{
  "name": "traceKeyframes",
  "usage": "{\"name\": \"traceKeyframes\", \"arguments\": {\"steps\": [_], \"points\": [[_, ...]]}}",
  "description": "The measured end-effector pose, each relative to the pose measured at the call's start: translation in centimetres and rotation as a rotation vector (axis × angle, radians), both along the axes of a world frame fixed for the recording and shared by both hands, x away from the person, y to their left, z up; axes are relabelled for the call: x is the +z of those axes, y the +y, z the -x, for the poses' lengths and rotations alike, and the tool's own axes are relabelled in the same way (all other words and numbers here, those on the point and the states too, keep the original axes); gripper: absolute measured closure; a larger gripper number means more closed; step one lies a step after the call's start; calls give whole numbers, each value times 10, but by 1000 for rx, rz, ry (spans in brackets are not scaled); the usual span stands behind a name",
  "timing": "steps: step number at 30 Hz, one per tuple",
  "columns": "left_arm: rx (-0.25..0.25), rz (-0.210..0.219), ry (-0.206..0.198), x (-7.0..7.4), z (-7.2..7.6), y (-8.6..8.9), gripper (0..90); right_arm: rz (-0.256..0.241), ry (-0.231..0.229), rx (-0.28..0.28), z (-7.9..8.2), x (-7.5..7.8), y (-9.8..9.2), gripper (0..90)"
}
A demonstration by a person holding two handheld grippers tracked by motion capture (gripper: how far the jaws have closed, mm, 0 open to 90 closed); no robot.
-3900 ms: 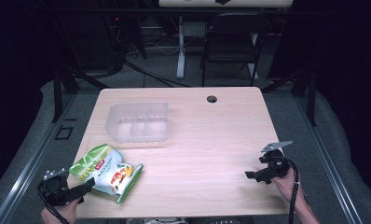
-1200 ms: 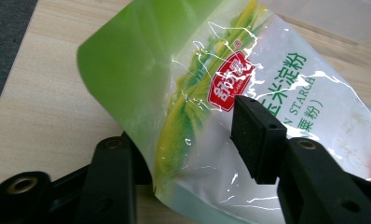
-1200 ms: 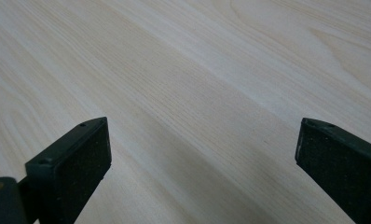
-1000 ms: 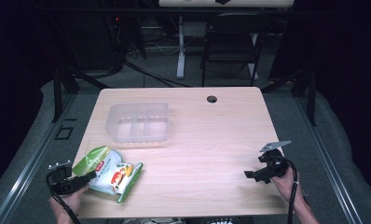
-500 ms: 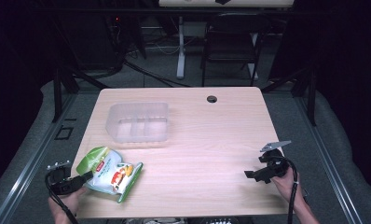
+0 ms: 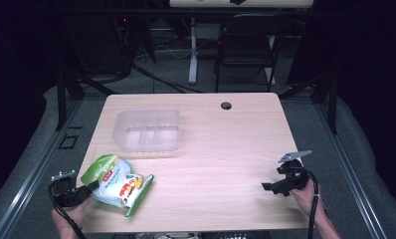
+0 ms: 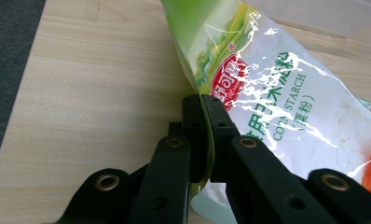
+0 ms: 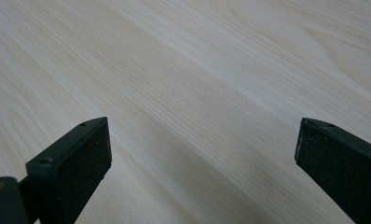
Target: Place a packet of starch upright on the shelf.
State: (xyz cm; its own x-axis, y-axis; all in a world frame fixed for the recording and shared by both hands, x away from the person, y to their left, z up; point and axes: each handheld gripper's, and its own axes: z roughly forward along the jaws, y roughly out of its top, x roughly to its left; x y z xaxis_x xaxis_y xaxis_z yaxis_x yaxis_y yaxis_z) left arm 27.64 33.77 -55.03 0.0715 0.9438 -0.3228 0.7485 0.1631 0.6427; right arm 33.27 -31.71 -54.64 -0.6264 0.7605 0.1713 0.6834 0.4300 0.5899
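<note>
A green and white bag of corn starch lies at the table's front left corner. My left gripper is shut on the bag's left edge. In the left gripper view the two black jaws pinch the thin green seam of the bag, and my left gripper sits just over the wood. At the front right my right gripper stands open a little above the table. Its fingers are far apart, with bare wood between them.
A clear plastic bin with inner dividers stands on the wooden table behind the bag. A round cable hole sits near the far edge. A black chair and a desk leg stand beyond the table.
My left gripper moved in from the table's front left corner to the bag's edge and shut on it. The bag and the right gripper stayed where they were.
</note>
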Motion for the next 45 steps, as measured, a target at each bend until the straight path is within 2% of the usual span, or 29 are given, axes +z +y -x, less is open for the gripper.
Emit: {"name": "traceKeyframes", "arguments": {"steps": [5, 7, 15, 20, 27, 29, 31, 32, 34, 35, 39, 42, 45], "points": [[-10, 11, -10, 3, 2, 1, 895, 14, -3, 1, 0, 2, 1, 31], [-11, 17, -28, 6, 2, 0, 897, 5, 10, 1, -2, -1, 0, 32], [-41, 14, -58, 17, 6, -4, 899, 5, 2, 1, 0, 0, 1, 32], [-41, 13, -76, 20, 5, -6, 898, 6, -1, -4, -1, -1, 0, 33], [-53, 38, -99, 24, 9, -7, 898, 11, -5, 5, 0, 1, 1, 33], [-53, 34, -98, 25, 9, -8, 898, 3, 0, 1, 0, 0, 1, 33], [-57, 8, -95, 26, 9, -10, 899, 0, 0, -5, -1, -2, 0, 34], [-57, 13, -100, 28, 8, -11, 899, 13, 11, 1, 0, 0, -2, 35], [-64, 10, -109, 31, 9, -13, 899, 0, 2, 3, 1, 0, 0, 35], [-70, 8, -110, 33, 10, -14, 899, 21, 2, 13, 2, 1, 0, 35], [-80, 13, -116, 37, 12, -17, 899, 7, -7, 6, 3, 1, 2, 35], [-95, 11, -131, 41, 13, -18, 898, 6, 4, 7, 1, 0, 0, 35], [-97, 32, -164, 46, 13, -22, 898, 3, 3, 9, 1, -1, 0, 35]]}}
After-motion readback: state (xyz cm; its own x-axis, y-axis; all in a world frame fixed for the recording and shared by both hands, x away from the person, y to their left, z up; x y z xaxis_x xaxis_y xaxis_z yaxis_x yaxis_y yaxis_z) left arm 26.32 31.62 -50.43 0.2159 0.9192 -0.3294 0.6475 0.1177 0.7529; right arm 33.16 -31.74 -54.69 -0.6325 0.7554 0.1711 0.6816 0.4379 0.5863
